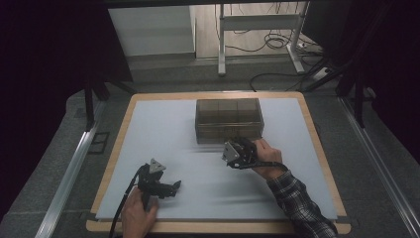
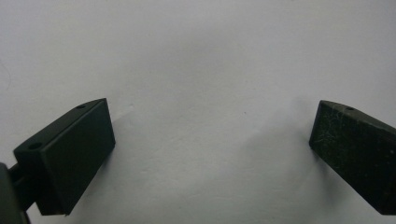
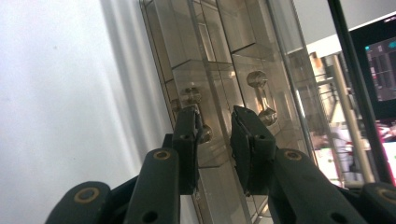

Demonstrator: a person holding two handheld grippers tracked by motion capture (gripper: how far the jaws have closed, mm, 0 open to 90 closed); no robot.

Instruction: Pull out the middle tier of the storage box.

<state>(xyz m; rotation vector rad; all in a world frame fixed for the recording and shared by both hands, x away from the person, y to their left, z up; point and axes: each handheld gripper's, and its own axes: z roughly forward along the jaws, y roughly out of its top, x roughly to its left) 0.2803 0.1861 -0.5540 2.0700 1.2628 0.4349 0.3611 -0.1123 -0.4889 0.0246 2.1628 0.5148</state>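
A smoky clear drawer box [image 1: 228,119] stands at the back middle of the white mat [image 1: 163,129]. My right gripper [image 1: 240,142] is at the box's front face. In the right gripper view the box [image 3: 224,56] fills the middle, and my right gripper [image 3: 215,116] stands open by a narrow gap. A small drawer handle [image 3: 191,95] lies just behind its left finger [image 3: 187,140], and a second handle [image 3: 261,95] is beyond the right one. My left gripper [image 1: 173,189] rests low over the mat near the front left. It is wide open [image 2: 212,126], with bare mat between its fingers.
The mat lies on a wooden board [image 1: 119,144] with grey surfaces on either side. Desk legs and cables [image 1: 277,39] are on the floor beyond the table. A sleeve in a checked pattern [image 1: 297,203] comes in from the lower right.
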